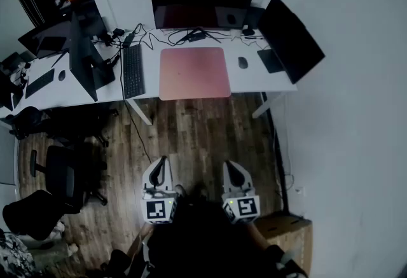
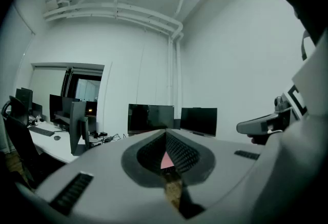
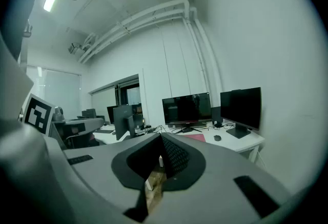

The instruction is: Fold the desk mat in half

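Note:
A pink desk mat [image 1: 194, 72] lies flat on the white desk [image 1: 254, 79], in front of the middle monitor. Both grippers are held low over the wooden floor, well short of the desk. My left gripper [image 1: 163, 159] is shut and holds nothing; a sliver of the pink mat [image 2: 166, 160] shows beyond its jaws. My right gripper [image 1: 230, 164] is shut and empty too; its view shows the mat [image 3: 196, 137] far off on the desk.
On the desk stand a middle monitor [image 1: 200, 5] and an angled right monitor [image 1: 289, 35], with a keyboard [image 1: 133, 70] left of the mat and a mouse [image 1: 242, 62] right of it. Office chairs [image 1: 60, 175] stand at the left. A cardboard box [image 1: 283, 226] sits at my right.

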{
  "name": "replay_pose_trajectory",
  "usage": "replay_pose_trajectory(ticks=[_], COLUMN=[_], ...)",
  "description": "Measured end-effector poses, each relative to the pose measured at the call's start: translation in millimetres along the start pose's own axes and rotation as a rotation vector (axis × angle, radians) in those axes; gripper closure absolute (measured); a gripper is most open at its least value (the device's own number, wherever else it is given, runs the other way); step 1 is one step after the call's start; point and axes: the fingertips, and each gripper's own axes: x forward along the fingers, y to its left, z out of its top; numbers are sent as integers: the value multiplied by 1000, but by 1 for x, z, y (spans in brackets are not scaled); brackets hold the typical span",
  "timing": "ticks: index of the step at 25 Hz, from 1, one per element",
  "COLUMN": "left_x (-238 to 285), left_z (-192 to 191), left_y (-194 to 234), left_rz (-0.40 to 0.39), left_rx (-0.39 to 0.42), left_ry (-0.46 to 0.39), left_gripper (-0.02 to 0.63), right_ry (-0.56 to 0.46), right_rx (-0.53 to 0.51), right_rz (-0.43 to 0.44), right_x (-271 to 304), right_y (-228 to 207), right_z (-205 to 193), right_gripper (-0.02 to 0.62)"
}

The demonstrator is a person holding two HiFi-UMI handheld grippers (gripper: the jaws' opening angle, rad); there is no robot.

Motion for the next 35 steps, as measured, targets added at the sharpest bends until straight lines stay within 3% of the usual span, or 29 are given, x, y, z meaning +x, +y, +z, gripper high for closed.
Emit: replay_pose_trajectory(ticks=[12,19,20,21,22,30,35], left_x=[-1,6,7,8,8,1,3], left_z=[-4,8,6,2,-3,-17,-20], left_y=[-1,6,9,13,16,42,62], left_rz=[-6,-32,-26,-22,-19,-15,-31], left_rx=[-6,-23,-31,-40,-48,-67,-23], left_ry=[6,-43,-37,-26,-12,5,27], left_gripper=[600,595,579,512,473,471,471], right_ry=[-34,-118,-117,-111,-103,-87,-76], right_rx=[33,20,24,18,10,2,2], right_rz=[4,8,8,4,0,-6,-25], right_x=[1,8,10,13,15,26,36], right_y=[6,-1,0,0,0,20,32], right_z=[9,26,27,25,22,16,15], right_gripper=[588,582,530,447,433,433,433])
